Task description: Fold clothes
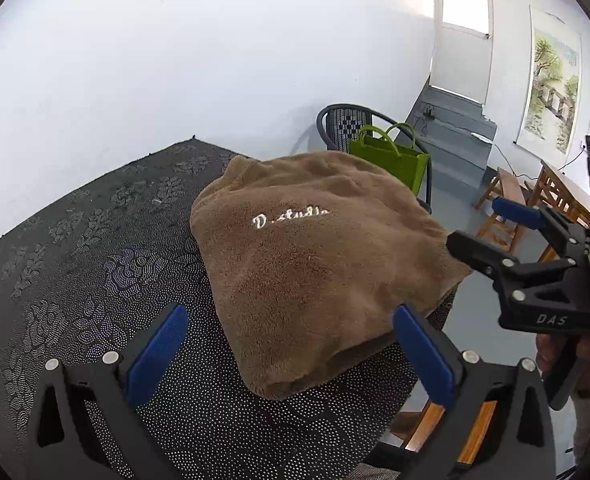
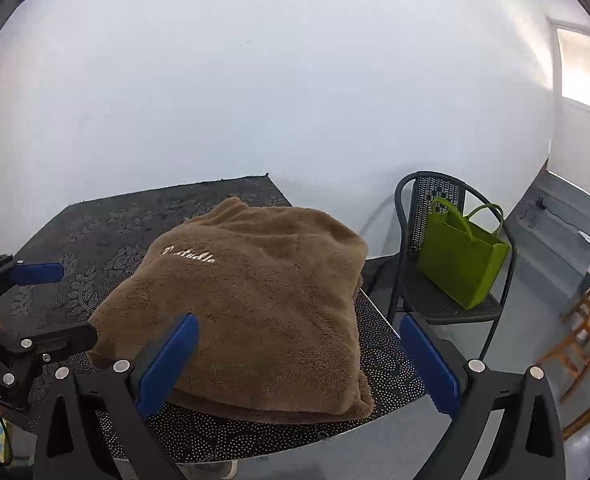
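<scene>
Counting one folded brown garment (image 1: 319, 264)

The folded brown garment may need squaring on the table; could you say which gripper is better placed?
Probably the right gripper: its open fingers straddle the brown garment; the left gripper sits off-centre.

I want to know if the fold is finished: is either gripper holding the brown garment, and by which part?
Nothing is held. The left gripper and right gripper both stand open, clear of the folded brown fleece garment.

both wrist views look down, near, sharing the garment (image 1: 319, 264).
</scene>
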Demonstrator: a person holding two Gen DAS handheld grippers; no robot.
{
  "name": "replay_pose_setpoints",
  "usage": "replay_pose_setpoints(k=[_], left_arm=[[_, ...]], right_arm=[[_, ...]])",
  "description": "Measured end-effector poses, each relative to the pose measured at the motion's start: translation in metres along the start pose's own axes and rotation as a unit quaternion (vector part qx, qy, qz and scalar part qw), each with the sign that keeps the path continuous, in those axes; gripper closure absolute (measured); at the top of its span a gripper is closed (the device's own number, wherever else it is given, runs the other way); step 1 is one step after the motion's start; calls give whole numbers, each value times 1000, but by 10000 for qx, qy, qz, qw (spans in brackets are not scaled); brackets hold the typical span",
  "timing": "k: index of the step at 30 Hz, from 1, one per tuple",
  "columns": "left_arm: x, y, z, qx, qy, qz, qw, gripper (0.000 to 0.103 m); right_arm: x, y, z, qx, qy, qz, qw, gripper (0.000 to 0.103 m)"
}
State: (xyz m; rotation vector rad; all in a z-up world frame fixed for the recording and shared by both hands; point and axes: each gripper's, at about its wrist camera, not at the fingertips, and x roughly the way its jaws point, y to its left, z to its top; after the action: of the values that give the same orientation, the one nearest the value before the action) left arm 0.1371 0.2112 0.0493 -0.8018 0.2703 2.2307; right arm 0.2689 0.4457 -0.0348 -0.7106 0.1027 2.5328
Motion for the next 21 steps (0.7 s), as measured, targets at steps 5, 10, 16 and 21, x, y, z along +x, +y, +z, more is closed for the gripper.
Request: replay_pose_setpoints(k=[5, 10, 16, 21], left_arm=[[-10, -5, 2, -11, -50, -37, 10000, 0], [-12, -5, 6, -115, 15, -223, 9997, 0], [-15, -13, 8, 29, 17, 151, 9999, 0], [-13, -11, 9, -33, 59, 286, 9996, 0]], right_arm=[[-4, -5, 1, 130, 56, 50, 9999, 1], [-10, -5, 7, 84, 18, -73, 9999, 1], [-12, 0, 5, -22, 98, -220, 9997, 1], [-11, -1, 2, -6, 176, -295, 9994, 1]])
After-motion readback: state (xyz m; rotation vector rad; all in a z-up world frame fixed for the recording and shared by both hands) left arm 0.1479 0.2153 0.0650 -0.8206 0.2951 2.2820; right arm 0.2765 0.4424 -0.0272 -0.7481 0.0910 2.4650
